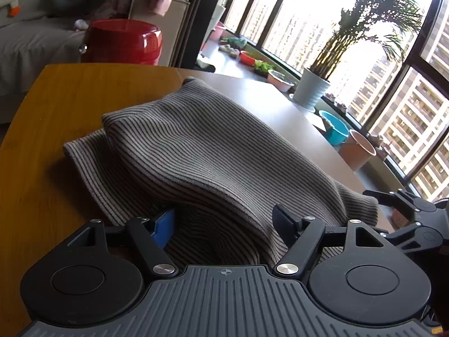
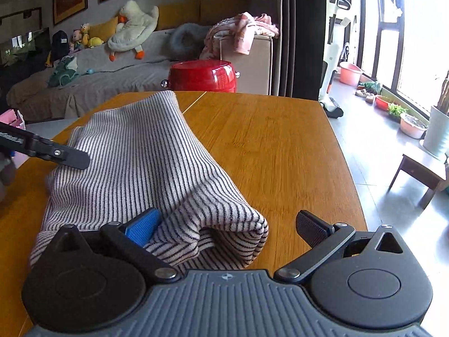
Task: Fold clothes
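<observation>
Both sets of fingers (image 1: 224, 221) (image 2: 227, 224) stand apart, gripping nothing, straddling the folded striped garment's (image 2: 146, 163) near edge on the wooden surface (image 2: 275, 146).

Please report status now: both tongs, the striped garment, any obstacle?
Left tongs open, astride garment's near fold. Right tongs open wide at its corner. Striped garment folded on wooden table. No obstacle nearby.
</observation>
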